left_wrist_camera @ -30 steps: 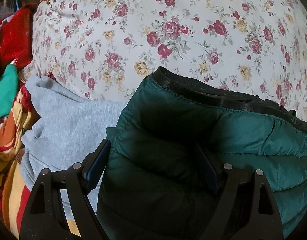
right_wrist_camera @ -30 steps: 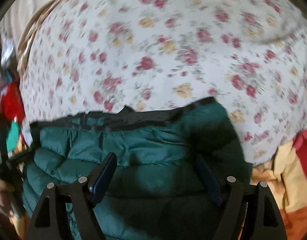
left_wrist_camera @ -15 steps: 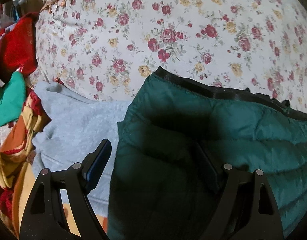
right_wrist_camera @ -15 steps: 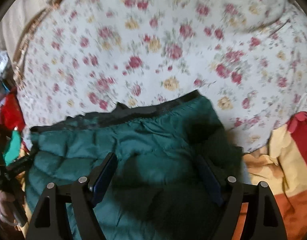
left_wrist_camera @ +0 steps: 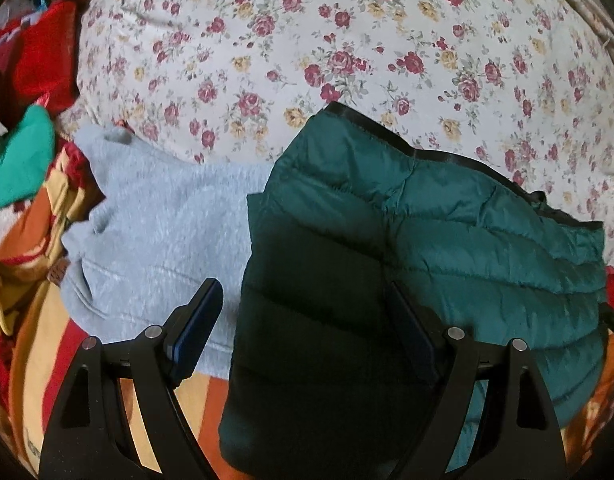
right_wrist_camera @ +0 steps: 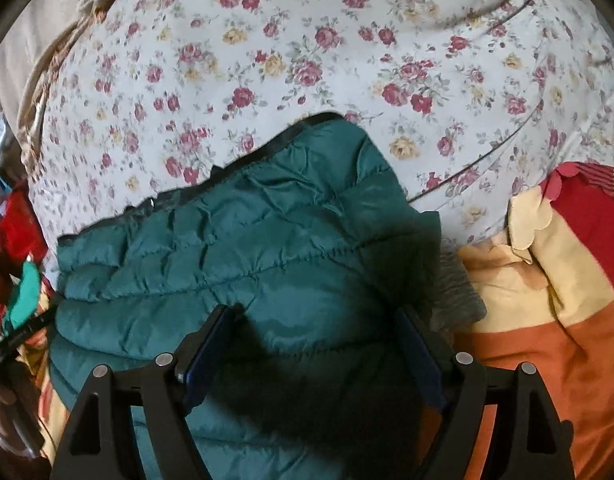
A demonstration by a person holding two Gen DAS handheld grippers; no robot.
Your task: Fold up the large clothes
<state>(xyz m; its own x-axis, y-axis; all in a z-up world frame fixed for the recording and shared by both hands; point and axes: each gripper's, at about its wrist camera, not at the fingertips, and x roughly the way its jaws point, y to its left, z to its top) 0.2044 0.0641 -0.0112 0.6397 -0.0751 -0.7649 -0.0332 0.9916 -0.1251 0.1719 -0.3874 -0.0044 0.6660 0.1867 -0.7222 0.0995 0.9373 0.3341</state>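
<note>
A puffy, quilted dark-green jacket [left_wrist_camera: 447,240] is seen folded beside a fuzzy grey sweatshirt [left_wrist_camera: 163,224]; above the jacket the left gripper [left_wrist_camera: 303,320] and the right gripper [right_wrist_camera: 319,340] are held with fingers apart.

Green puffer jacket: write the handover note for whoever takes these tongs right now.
Left tongs: open, holding nothing, above the jacket's left edge.
Right tongs: open, holding nothing, above its right part.
Green puffer jacket lies folded into a compact block, half on the floral sheet, over a grey fleece garment.
Done: the jacket looks folded.
Left: probably the grey fleece and the other clothes at the sides.
</note>
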